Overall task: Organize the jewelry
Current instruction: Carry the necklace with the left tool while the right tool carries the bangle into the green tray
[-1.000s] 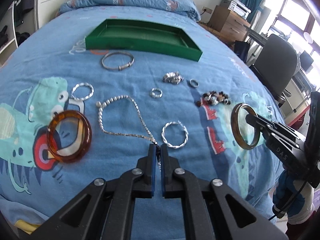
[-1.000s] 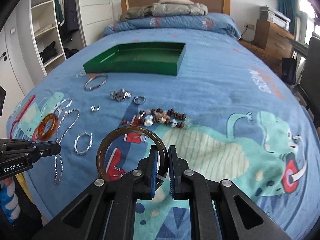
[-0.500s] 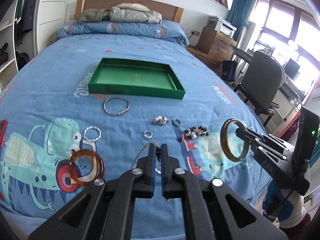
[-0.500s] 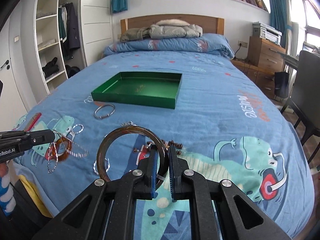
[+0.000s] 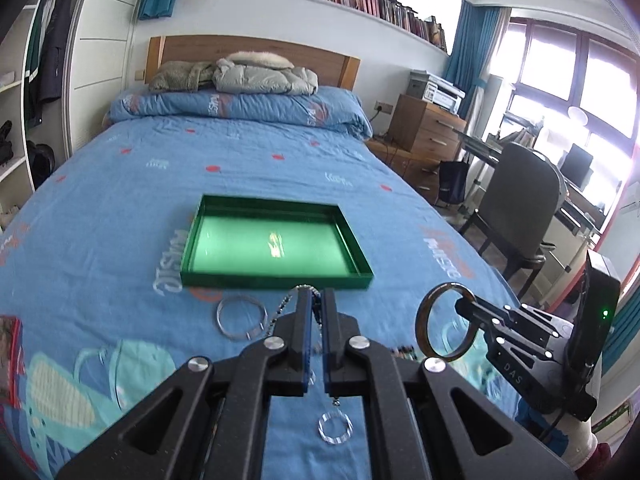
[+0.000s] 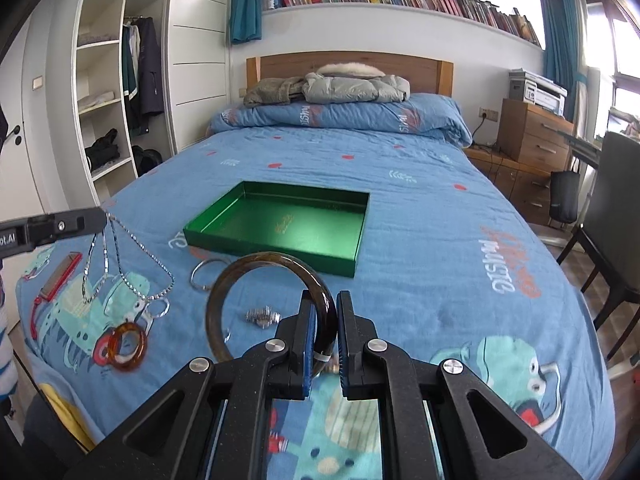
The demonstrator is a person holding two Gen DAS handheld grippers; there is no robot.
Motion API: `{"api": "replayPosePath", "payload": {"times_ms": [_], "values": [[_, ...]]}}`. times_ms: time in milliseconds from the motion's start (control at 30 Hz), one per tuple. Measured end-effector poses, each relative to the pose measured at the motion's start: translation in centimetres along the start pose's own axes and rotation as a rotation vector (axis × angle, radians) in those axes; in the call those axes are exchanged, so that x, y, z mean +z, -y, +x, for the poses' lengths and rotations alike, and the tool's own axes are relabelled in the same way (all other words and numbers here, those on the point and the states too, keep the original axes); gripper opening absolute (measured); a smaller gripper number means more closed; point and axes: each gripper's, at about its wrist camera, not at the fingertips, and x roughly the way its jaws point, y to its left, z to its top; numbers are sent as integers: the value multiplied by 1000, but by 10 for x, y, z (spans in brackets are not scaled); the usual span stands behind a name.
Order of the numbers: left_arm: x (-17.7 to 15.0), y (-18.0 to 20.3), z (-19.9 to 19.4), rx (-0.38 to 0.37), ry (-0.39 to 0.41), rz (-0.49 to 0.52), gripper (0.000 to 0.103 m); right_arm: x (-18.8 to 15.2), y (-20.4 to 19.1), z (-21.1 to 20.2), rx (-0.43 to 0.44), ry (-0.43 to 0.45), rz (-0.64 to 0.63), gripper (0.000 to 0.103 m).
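Observation:
My left gripper is shut on a silver chain necklace, which hangs from its tip above the bed's left side. My right gripper is shut on a dark brown bangle, held upright in the air; it also shows in the left wrist view. An empty green tray lies in the middle of the bed, just beyond both grippers; it also shows in the right wrist view.
On the blue bedspread lie a silver bangle, an amber bangle, a twisted silver ring and a silver clump. A red item lies at the left edge. A chair stands to the right.
Both grippers have lifted off the bedspread and moved toward the tray. The necklace now hangs free under the left gripper; the brown bangle has come up with the right.

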Motion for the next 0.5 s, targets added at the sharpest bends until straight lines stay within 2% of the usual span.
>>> {"api": "replayPosePath", "payload": {"times_ms": [133,267,400,500], "values": [[36,-18,32,24,22,-7,3,33,3,32,18,18,26,10],[66,-37,74,47,22,-3,3,69,4,81,18,30,49,10],[85,-57,121,60,3,-17,3,95,3,133,16,16,63,10],[90,-68,153,63,-17,-27,3,101,2,171,21,-11,83,10]]}}
